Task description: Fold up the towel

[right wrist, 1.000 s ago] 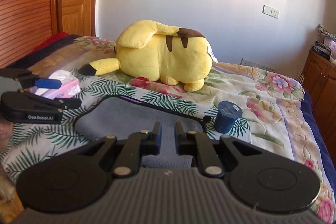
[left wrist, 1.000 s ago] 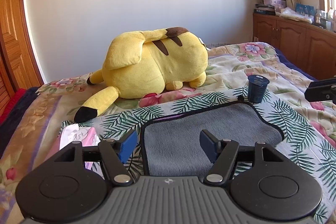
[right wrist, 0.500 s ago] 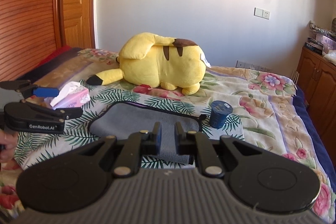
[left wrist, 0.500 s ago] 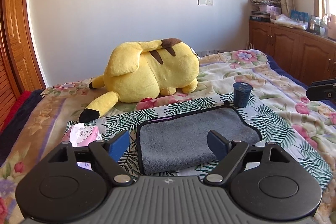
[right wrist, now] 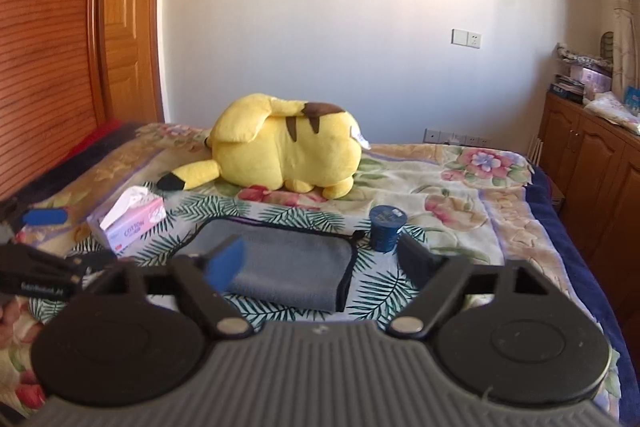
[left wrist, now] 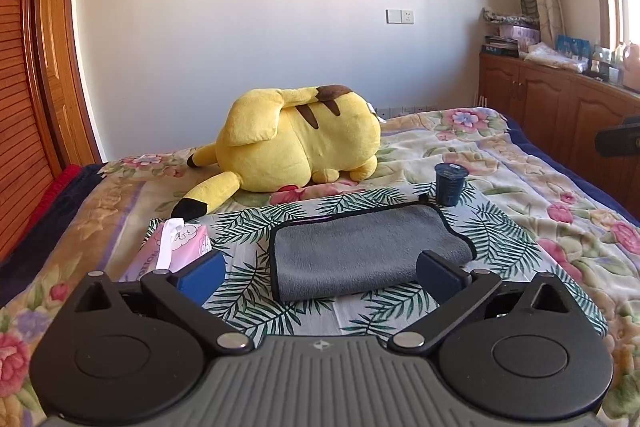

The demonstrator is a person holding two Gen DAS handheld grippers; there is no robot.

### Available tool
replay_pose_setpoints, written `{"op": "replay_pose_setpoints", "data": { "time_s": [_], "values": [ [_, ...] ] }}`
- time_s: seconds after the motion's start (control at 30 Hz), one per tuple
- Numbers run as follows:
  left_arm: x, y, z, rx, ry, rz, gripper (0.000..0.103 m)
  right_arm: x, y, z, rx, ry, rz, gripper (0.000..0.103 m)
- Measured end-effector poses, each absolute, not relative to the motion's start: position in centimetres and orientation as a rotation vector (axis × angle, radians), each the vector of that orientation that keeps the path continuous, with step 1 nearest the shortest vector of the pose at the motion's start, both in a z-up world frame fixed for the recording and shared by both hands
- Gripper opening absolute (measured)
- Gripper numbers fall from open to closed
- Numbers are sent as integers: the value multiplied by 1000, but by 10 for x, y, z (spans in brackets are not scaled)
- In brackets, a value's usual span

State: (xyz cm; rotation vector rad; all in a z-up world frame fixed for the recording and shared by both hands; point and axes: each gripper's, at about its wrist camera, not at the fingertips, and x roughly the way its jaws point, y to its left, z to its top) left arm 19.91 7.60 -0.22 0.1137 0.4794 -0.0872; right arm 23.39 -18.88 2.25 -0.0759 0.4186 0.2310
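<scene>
A grey towel [left wrist: 368,251] with a black edge lies folded on a palm-leaf cloth [left wrist: 496,227] on the bed. It also shows in the right wrist view [right wrist: 292,267]. My left gripper [left wrist: 320,273] is open and empty, held back from the towel's near edge. My right gripper [right wrist: 320,259] is open and empty, also back from the towel. The left gripper [right wrist: 44,243] shows at the left edge of the right wrist view.
A big yellow plush toy [left wrist: 296,151] lies behind the towel. A pink tissue box [left wrist: 172,247] sits left of the towel, a dark blue cup [left wrist: 450,183] at its far right corner. Wooden cabinets [left wrist: 560,115] stand right, a wooden door [right wrist: 128,19] left.
Both grippers have pulled back and up from the towel. The right gripper has gone from shut to open. The left gripper has opened wider.
</scene>
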Motion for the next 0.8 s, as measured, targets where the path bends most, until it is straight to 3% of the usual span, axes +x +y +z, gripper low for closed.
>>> {"op": "replay_pose_setpoints", "data": {
  "time_s": [0.13,0.8],
  "values": [
    [182,73,4,111,455,-92,87,225,-193,26,-65,396,213,103],
    [93,44,36,74,340,-76,87,144,-209,23,-25,353,200,103]
  ]
}}
